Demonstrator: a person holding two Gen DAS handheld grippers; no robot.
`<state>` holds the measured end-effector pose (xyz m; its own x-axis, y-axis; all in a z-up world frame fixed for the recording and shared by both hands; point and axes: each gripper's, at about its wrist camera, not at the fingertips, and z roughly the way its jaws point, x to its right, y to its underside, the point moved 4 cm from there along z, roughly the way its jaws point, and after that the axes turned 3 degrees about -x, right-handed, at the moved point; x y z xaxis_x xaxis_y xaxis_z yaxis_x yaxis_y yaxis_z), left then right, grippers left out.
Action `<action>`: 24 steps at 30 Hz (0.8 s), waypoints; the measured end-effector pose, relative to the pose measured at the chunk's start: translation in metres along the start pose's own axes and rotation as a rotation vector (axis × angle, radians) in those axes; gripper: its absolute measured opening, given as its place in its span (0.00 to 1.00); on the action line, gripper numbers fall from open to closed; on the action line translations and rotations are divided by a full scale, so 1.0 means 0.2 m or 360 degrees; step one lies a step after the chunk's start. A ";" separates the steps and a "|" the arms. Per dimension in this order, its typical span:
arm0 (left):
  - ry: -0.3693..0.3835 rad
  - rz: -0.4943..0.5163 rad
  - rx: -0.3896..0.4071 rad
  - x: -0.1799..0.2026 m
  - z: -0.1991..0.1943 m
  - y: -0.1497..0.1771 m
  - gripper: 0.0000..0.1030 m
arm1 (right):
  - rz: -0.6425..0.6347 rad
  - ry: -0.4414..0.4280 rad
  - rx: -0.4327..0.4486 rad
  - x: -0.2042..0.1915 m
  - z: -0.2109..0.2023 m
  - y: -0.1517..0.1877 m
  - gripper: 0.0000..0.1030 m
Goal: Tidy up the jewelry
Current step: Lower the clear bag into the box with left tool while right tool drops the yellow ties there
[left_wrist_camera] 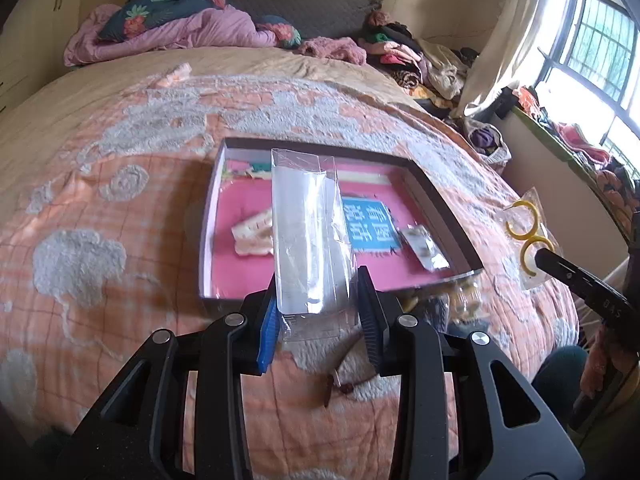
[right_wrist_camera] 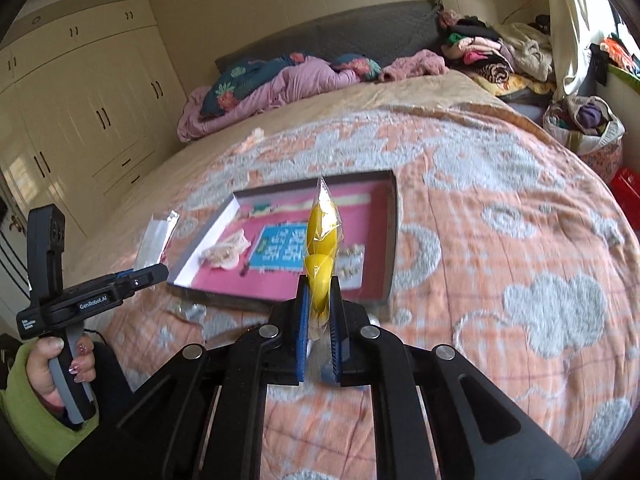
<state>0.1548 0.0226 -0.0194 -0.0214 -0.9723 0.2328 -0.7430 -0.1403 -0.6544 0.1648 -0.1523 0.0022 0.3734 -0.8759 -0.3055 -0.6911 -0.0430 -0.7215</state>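
My left gripper (left_wrist_camera: 320,300) is shut on a clear plastic bag (left_wrist_camera: 308,232) and holds it upright above the near edge of a shallow box (left_wrist_camera: 208,232) with a pink floor. My right gripper (right_wrist_camera: 320,300) is shut on a clear bag with yellow hoop earrings (right_wrist_camera: 322,240), held in front of the box (right_wrist_camera: 394,232). The earring bag (left_wrist_camera: 524,236) also shows at the right of the left wrist view. The box holds a cream hair clip (left_wrist_camera: 256,236), a blue card (left_wrist_camera: 370,228) and a small packet (left_wrist_camera: 424,248). The left gripper (right_wrist_camera: 154,274) with its bag (right_wrist_camera: 158,238) shows at left.
The box lies on an orange and grey quilt (left_wrist_camera: 120,208) covering the bed. Small jewelry pieces (left_wrist_camera: 340,388) and packets (left_wrist_camera: 464,304) lie on the quilt near the box. Pillows and a purple duvet (left_wrist_camera: 180,28) lie at the headboard. Clothes (left_wrist_camera: 408,56) are piled by the window.
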 end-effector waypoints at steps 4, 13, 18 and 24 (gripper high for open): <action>0.0001 -0.0006 0.0020 -0.02 0.01 -0.06 0.26 | -0.0006 0.0001 0.0021 -0.01 0.01 -0.05 0.08; 0.0017 -0.0011 0.0039 -0.01 0.07 -0.16 0.26 | -0.0018 0.0012 0.0053 -0.03 0.07 -0.16 0.08; 0.0039 -0.0018 0.0041 0.02 0.11 -0.19 0.26 | -0.0027 0.0034 0.0084 -0.03 0.09 -0.22 0.08; 0.0067 -0.0014 0.0027 0.06 0.18 -0.23 0.26 | -0.0004 0.0035 0.0083 -0.01 0.14 -0.28 0.08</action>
<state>0.2128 0.0101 -0.0114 -0.0435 -0.9623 0.2686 -0.7318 -0.1523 -0.6642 0.2207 -0.1353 0.0255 0.3608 -0.8864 -0.2901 -0.6569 -0.0207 -0.7537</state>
